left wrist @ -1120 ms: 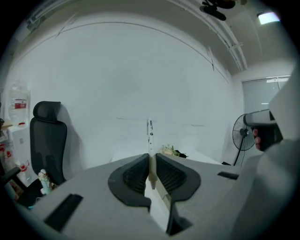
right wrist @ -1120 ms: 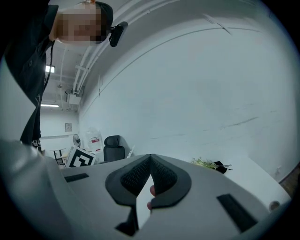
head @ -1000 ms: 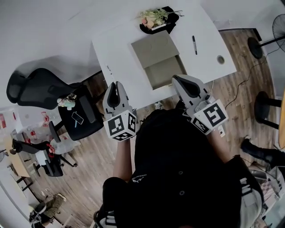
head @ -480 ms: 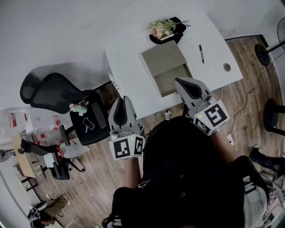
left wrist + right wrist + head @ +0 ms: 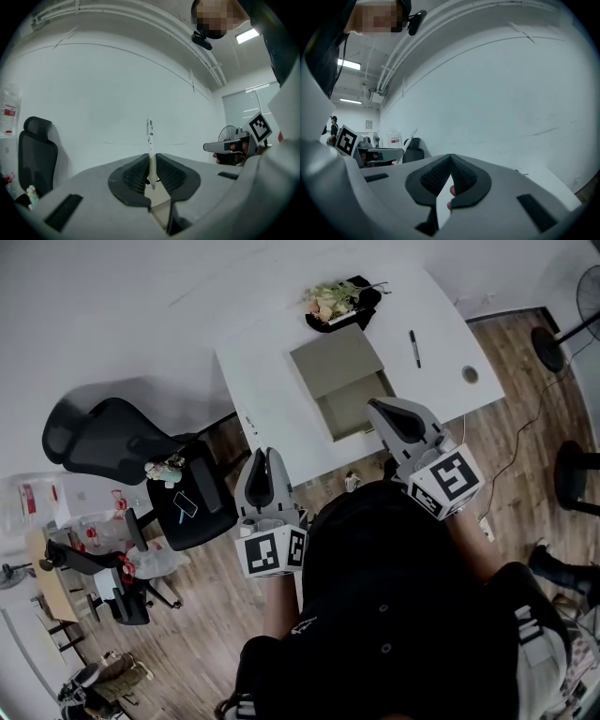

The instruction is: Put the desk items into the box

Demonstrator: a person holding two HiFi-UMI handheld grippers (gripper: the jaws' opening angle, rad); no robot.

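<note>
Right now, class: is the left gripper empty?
No, the left gripper has its jaws shut on a white pen that sticks up between them.

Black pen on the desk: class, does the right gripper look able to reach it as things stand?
Probably yes. The black pen lies alone on the bare desk, right of the box, nothing covering it. The right gripper is empty and on that side, though its shut jaws must open first.
</note>
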